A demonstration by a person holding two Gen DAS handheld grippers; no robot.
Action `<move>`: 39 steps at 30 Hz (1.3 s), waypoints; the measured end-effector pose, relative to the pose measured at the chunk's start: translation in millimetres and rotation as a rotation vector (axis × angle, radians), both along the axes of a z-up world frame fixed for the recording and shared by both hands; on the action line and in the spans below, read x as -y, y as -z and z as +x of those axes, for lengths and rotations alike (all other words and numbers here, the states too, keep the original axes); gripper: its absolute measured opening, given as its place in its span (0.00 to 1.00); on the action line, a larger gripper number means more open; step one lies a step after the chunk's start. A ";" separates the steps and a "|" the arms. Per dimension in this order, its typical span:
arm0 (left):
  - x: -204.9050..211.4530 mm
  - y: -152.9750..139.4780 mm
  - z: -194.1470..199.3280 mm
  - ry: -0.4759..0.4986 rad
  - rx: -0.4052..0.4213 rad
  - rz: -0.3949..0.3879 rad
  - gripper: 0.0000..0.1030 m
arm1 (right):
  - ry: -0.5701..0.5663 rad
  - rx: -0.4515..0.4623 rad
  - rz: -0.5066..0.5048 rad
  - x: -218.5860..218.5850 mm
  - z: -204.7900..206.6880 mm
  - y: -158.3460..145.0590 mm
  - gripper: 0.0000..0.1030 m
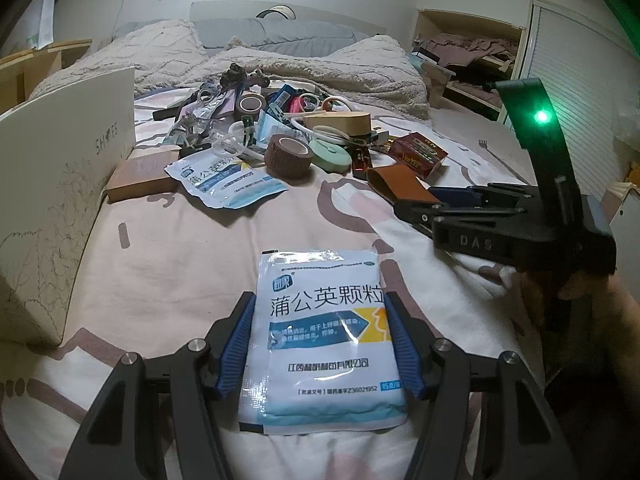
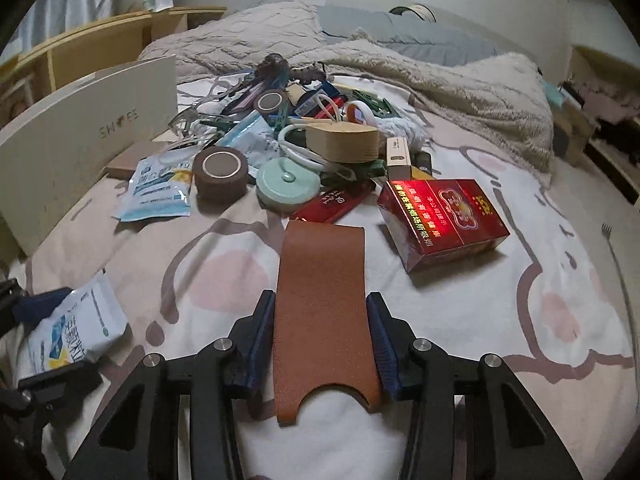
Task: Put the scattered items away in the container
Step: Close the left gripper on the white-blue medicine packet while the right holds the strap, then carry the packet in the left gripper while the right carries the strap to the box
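On the bed, your left gripper (image 1: pixel 320 340) clamps a white-and-blue sachet (image 1: pixel 324 336) printed with Chinese text. Your right gripper's (image 2: pixel 320 340) pads press a flat brown leather strip (image 2: pixel 324 312), notched at its near end, beside the red box (image 2: pixel 444 220).

Black left tool (image 1: pixel 320 340), blue ribbed pads (image 1: pixel 236 344), silver screws (image 1: pixel 199 345)
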State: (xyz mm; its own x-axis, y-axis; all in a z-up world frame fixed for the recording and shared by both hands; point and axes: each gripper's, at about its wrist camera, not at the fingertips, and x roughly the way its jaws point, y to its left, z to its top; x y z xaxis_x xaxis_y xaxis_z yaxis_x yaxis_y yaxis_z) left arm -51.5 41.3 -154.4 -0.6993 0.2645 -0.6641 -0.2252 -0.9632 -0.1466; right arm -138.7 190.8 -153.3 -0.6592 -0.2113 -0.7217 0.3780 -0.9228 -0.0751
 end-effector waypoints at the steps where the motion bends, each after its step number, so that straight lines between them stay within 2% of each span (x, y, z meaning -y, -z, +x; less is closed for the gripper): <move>1: 0.0 -0.1 0.3 0.000 0.001 0.001 0.61 | -0.001 -0.001 0.002 0.1 1.6 0.3 0.45; 13: 4.7 -3.4 2.9 -0.004 0.012 0.037 0.60 | 0.037 0.007 -0.044 0.7 26.9 0.8 0.45; 21: 9.9 -9.2 6.7 -0.012 0.008 0.040 0.58 | 0.050 0.053 -0.142 -0.6 48.5 -8.2 0.45; 29: 16.4 -20.1 11.4 -0.018 -0.017 0.055 0.56 | 0.047 0.071 -0.222 2.7 67.0 -17.0 0.44; 39: 25.5 -41.8 19.0 -0.022 -0.070 0.076 0.56 | 0.072 0.046 -0.301 -1.2 76.5 -36.2 0.44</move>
State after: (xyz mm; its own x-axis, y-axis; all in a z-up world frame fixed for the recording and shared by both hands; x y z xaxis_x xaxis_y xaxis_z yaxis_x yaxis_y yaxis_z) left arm -32.5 15.7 -112.6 -0.7494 0.2961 -0.5922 -0.2162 -0.9548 -0.2039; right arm -62.2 192.0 -117.2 -0.6482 -0.3745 -0.6630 0.3079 -0.9253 0.2215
